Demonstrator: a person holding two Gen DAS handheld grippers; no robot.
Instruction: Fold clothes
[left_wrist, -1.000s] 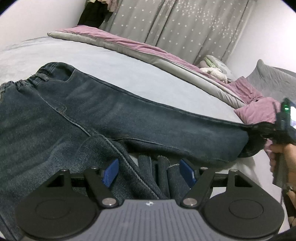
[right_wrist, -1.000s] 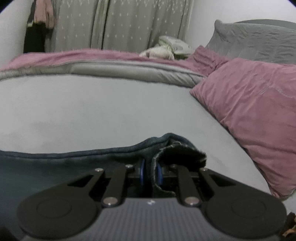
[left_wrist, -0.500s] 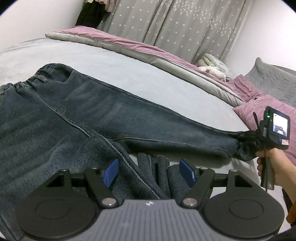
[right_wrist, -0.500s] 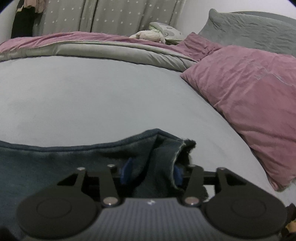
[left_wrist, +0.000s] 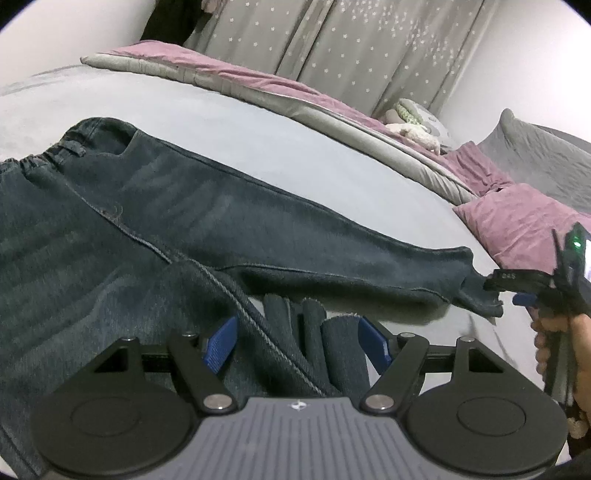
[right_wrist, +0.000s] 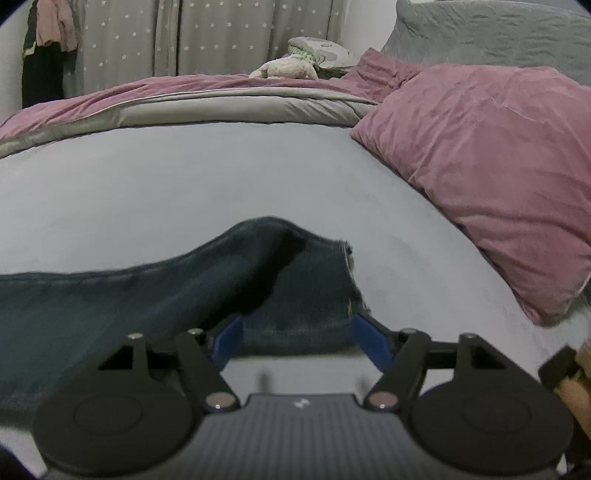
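Dark blue jeans (left_wrist: 184, 221) lie spread on the grey bed sheet (left_wrist: 295, 147), waistband at the left, one leg stretched to the right. My left gripper (left_wrist: 295, 343) is open, with bunched folds of the other leg lying loosely between its blue pads (left_wrist: 218, 345). In the right wrist view, the stretched leg's frayed hem (right_wrist: 295, 280) rests flat on the sheet (right_wrist: 184, 184), just ahead of my open right gripper (right_wrist: 299, 341), which holds nothing. The right gripper (left_wrist: 508, 291) also shows in the left wrist view, beside the hem, held by a hand (left_wrist: 554, 332).
A pink pillow (right_wrist: 480, 166) lies close to the right of the hem, with a grey pillow (right_wrist: 498, 33) behind it. A folded pink and grey duvet (right_wrist: 184, 99) runs along the far side, with a plush toy (right_wrist: 288, 68) by the starred curtains.
My right gripper has opened and let go of the leg hem, which now lies flat on the sheet; it drew back slightly. The left gripper has not moved.
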